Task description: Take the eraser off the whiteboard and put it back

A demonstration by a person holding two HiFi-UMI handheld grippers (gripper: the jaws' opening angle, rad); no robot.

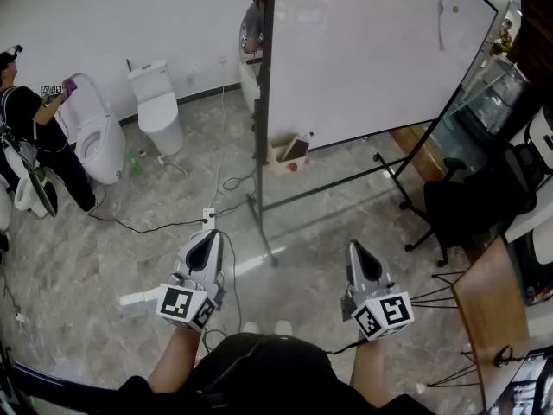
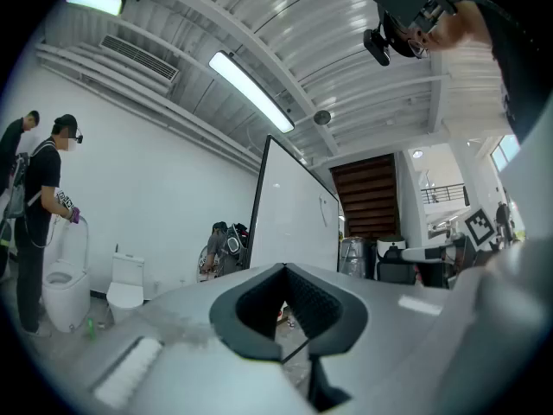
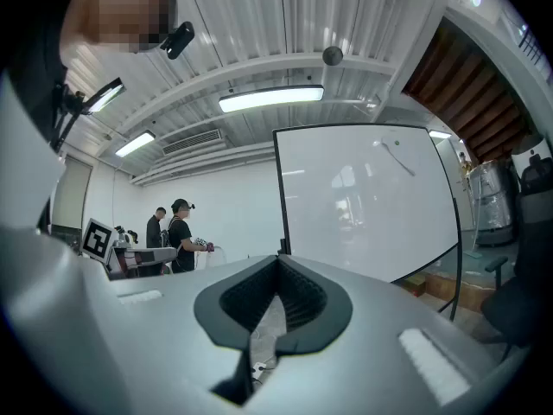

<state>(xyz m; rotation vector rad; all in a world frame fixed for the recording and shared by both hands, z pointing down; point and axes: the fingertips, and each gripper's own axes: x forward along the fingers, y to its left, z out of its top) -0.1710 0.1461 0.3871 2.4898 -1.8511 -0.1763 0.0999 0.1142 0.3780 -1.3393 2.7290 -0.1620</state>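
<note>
- Currently both pairs of jaws are clenched on nothing. The left gripper (image 1: 205, 239) and the right gripper (image 1: 359, 251) point level over the floor (image 1: 112, 258) with their tips together, and each gripper view shows the same.
- We are not yet at the whiteboard (image 1: 363, 50), which stands well ahead of both pairs of jaws on a dark frame (image 1: 263, 145).
- We take the eraser (image 1: 456, 20) to be the small pale patch with a green spot. It sits high on the whiteboard, far ahead of the right jaws and off to their right. It is too small for us to be sure of its shape.
- As we judge it, the step in hand is the approach, since nothing has been taken off yet.
- To do it well, we would walk in until the eraser is just ahead of the right jaws. We would release those jaws before arriving and meet the eraser square to the whiteboard.
- We would grip it across its narrow sides and pull straight away from the whiteboard, not slide it.
- The whiteboard stands on a thin frame, so a hard push may rock it. A light touch seems wise.
- The floor is glossy pale stone. Cables (image 1: 155, 225) and a power strip (image 1: 207, 218) lie just ahead of the left jaws, so we should step around them.
- An open box (image 1: 289, 152) sits at the foot of the whiteboard.
- Toilets (image 1: 160, 111) and a person (image 1: 34, 132) are far to the left of the left jaws.
- A chair (image 1: 458, 210) and a wooden table (image 1: 488, 318) stand to the right of the right jaws.
</note>
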